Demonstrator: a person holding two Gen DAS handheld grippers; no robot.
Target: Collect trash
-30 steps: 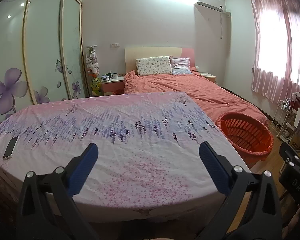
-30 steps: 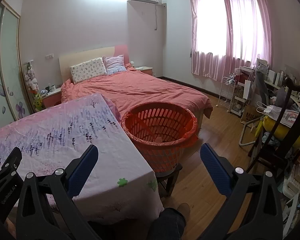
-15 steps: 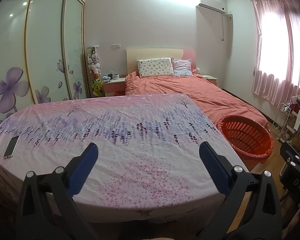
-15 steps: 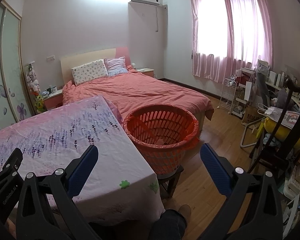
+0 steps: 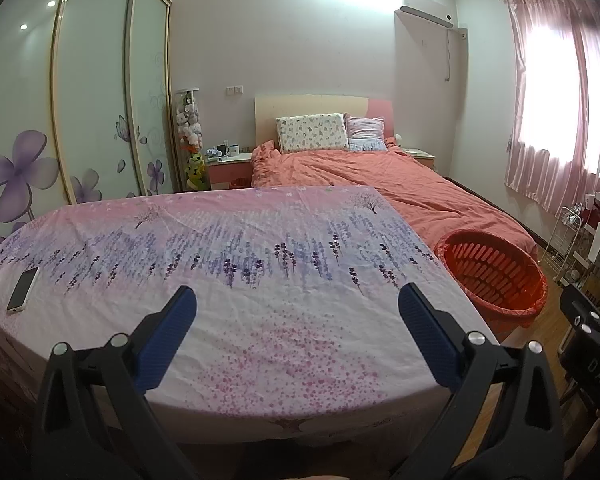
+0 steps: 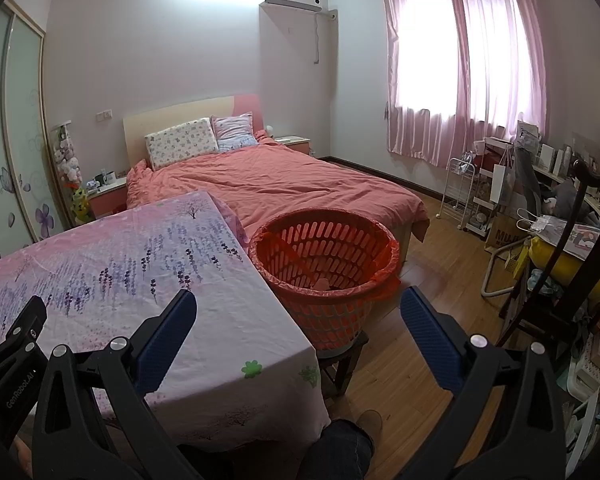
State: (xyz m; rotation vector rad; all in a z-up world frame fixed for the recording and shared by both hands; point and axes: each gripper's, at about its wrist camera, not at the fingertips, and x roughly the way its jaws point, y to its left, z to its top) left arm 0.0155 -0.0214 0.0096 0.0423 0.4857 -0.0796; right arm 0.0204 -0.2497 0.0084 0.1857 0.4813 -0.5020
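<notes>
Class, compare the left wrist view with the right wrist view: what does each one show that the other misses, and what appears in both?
Only the left wrist view shows the phone lying near the left edge of the flowered table cloth. Only the right wrist view shows the wooden stool under the orange basket, pale scraps inside it, the dark chair and the cluttered desk. Both show the cloth, basket, bed, pink curtains and open, empty jaws on the left gripper and right gripper.
</notes>
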